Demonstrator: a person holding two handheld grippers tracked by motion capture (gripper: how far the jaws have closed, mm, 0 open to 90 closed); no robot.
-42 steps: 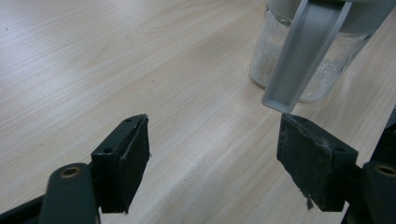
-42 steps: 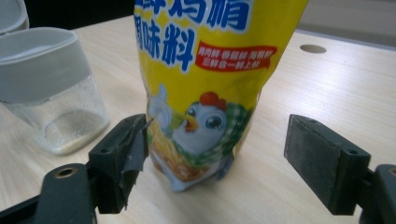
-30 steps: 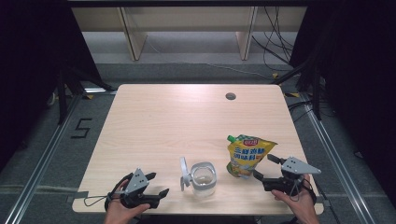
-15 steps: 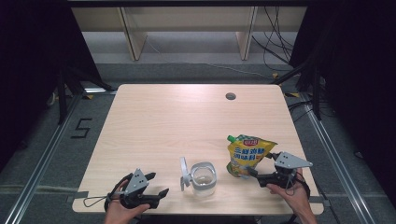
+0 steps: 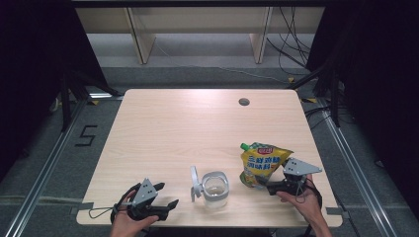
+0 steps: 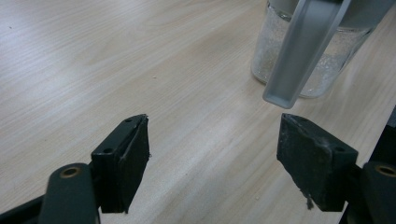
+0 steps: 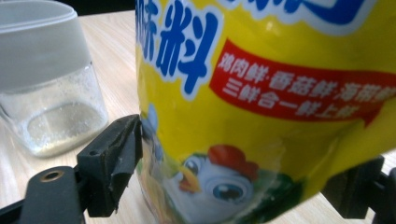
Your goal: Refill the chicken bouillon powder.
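The desk (image 5: 197,133) is a light wood top with a small round hole (image 5: 243,101) near its far edge, and everything going on sits along the near edge.

Biggest item is the yellow pouch (image 5: 261,164), a seasoning bag with a green cap, blue lettering, a red banner and a cartoon chicken at the bottom. It's on the right side of the desk, just right of the jar. In the right gripper view the pouch (image 7: 261,107) sits right between the jaws, with the left jaw touching its edge. The other jaw is mostly hidden behind the bag, so I can't tell if it's actually pinched yet.

Next is the clear jar (image 5: 215,189) with its grey lid (image 5: 195,181) flipped open to the left, near the middle of the front edge. There's a thin layer of white grains at the bottom (image 7: 56,126).

Right tongs (image 5: 271,187) are spread wide around the bottom of the pouch.

Left tongs (image 5: 165,195) rest at the near left corner, gaping wide with nothing in them, pointing at the jar with the lid (image 6: 303,51) hanging just ahead of the jaws.
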